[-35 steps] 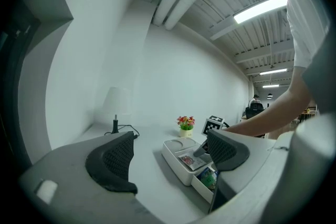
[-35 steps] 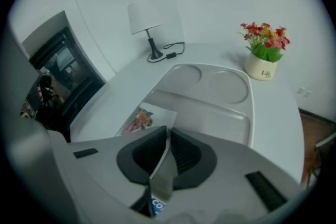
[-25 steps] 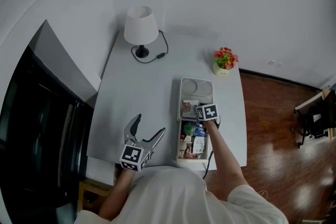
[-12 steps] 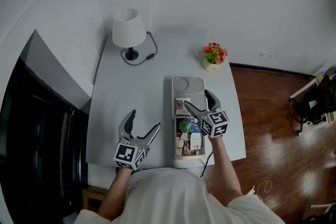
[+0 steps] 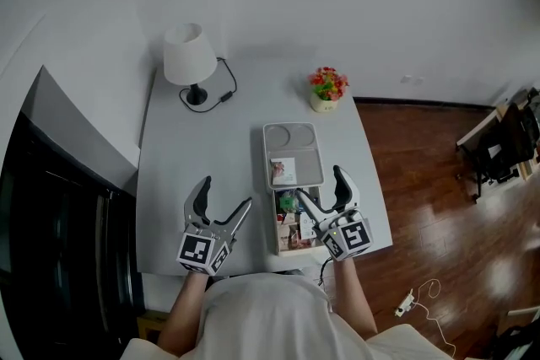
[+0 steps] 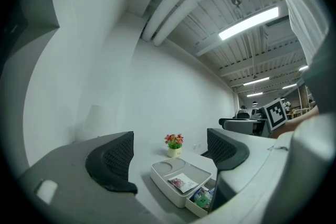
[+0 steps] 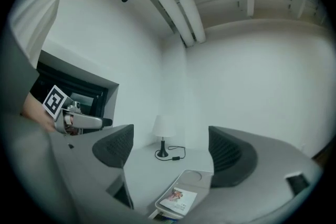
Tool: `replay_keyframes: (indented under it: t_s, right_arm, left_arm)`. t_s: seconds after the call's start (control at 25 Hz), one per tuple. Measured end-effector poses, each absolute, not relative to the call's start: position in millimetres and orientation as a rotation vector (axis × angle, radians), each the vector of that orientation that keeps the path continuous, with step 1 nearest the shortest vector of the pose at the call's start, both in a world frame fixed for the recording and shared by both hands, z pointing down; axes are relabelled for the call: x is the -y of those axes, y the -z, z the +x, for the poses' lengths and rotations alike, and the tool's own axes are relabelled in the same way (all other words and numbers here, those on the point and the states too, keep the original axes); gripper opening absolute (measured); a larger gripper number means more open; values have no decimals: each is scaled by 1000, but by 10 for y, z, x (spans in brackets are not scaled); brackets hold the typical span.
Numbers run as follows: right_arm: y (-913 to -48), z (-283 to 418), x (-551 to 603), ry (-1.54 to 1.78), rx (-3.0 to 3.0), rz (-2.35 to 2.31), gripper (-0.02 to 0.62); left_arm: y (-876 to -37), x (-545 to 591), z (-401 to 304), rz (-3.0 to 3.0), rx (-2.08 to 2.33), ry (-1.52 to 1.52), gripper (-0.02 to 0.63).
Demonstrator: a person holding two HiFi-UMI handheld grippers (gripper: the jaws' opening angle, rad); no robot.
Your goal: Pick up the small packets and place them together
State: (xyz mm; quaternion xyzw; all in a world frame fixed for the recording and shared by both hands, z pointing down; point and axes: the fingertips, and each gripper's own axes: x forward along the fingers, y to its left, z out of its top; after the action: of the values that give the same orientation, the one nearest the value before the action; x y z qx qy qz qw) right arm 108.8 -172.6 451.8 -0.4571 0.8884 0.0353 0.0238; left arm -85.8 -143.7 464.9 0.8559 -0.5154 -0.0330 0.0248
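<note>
No legible text, brand or number anywhere. Print on packet (image 5: 283, 170) in white tray (image 5: 293, 139) mid-desk too small to read; likewise on packets (image 5: 291, 219) near desk's (image 5: 194, 156) front edge. Left marker cube (image 5: 201, 249), right marker cube (image 5: 353, 237): black-and-white squares only.

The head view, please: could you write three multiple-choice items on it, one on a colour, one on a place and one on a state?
1. What colour is the shade of the lamp? A red; B white; C black.
2. Where does the lone packet lie? A beside the lamp; B under the lamp; C in the white tray.
3. How does the left gripper stand? A open and empty; B shut on a packet; C shut and empty.
Key: 1 B, the shade shows plain white; 2 C, the packet lies flat in the tray's near half; 3 A, its jaws are spread with nothing between them.
</note>
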Motion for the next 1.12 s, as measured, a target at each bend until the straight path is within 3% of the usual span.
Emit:
replay_keyframes:
  t_s: [0.48,0.56,1.12]
  right_arm:
    - [-4625,1090,1474,-61,-2769,-1394,439]
    - [-4655,1075,1454,-33,-2804,-1363,439]
    - [-5181,1311,1295,101,-3213,-1094,439]
  left_arm:
    - [-4625,1432,-690,2702,1548,77,399]
    - [-4598,1428,-682,2699,1540,112,427]
    - [-4707,1417,-568,2704,1500,59,430]
